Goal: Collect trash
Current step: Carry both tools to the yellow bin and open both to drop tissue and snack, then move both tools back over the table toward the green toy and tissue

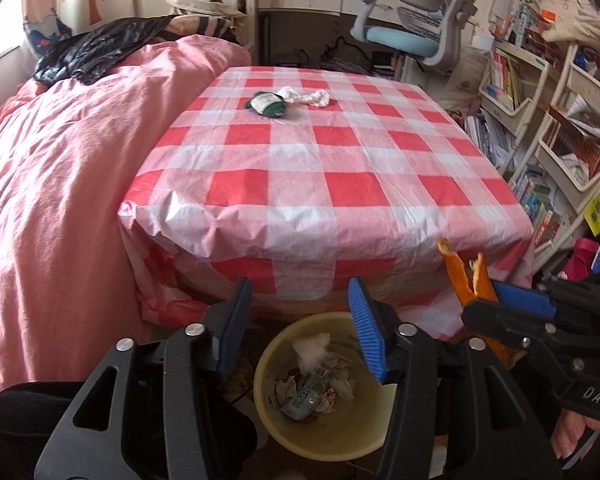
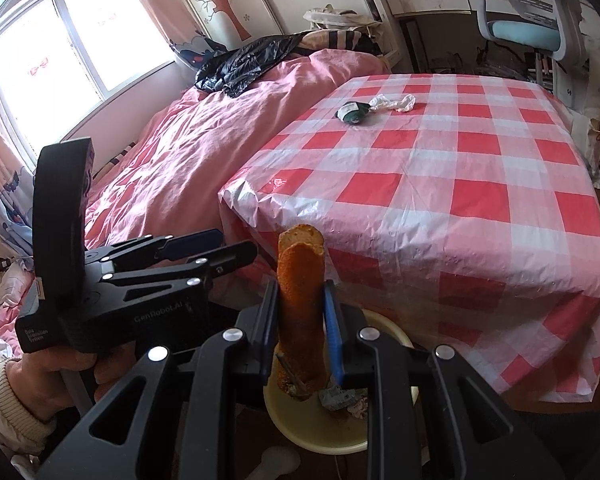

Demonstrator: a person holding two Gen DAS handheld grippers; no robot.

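Observation:
My right gripper (image 2: pixel 300 312) is shut on a strip of orange peel (image 2: pixel 302 280) and holds it upright over the yellow bin (image 2: pixel 320 436); the peel also shows in the left wrist view (image 1: pixel 466 276). My left gripper (image 1: pixel 300 320) is open and empty above the yellow bin (image 1: pixel 268 408), which holds several scraps of paper and wrappers. A green wrapper (image 1: pixel 267 103) and a crumpled white tissue (image 1: pixel 306 97) lie side by side at the far side of the checked table (image 1: pixel 340 184). They also show in the right wrist view: the wrapper (image 2: pixel 352 112) and the tissue (image 2: pixel 394 103).
A bed with a pink duvet (image 1: pixel 60 168) and a black bag (image 1: pixel 96 50) lies left of the table. Bookshelves (image 1: pixel 556 136) stand on the right. A desk chair (image 1: pixel 416 36) stands beyond the table. The bin sits on the floor against the table's near edge.

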